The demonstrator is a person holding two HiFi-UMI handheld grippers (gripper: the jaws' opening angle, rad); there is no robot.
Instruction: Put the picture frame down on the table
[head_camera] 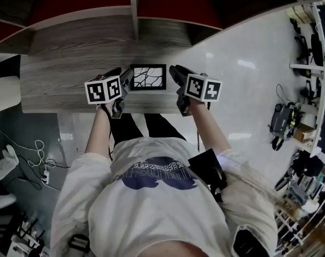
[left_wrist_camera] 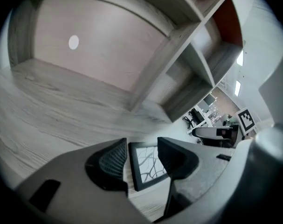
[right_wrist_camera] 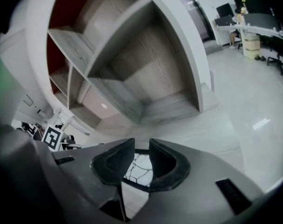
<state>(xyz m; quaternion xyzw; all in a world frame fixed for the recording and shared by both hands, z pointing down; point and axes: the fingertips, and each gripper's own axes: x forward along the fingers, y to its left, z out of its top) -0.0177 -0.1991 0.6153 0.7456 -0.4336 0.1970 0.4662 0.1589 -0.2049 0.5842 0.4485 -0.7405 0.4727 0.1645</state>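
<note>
The frame (head_camera: 148,77) is lying face up on the table (head_camera: 55,84), close to the front edge and right in front of the person. In the left gripper view it is resting flat on the grey wood (left_wrist_camera: 148,164), with no corner lifted that I can see.

The left gripper (head_camera: 126,78) is sitting just beside the frame's left side. Its jaws are standing well apart (left_wrist_camera: 142,148) and are clamping nothing. The frame's left border is showing in the gap between them.

The right gripper (head_camera: 175,75) is sitting at the frame's right side. Its jaws (right_wrist_camera: 141,155) are showing only a narrow gap, and the frame (right_wrist_camera: 139,167) is showing through it, beyond and below the pads. It looks to me as if they are pinching nothing, though at that angle I am less sure of this one.

So the job is looking all but done to me: the frame is down and the left side is let go. What is left, I'd judge, is spreading the right jaws wider if they are touching the frame at all, and drawing both grippers clear without nudging it toward the edge.
</note>
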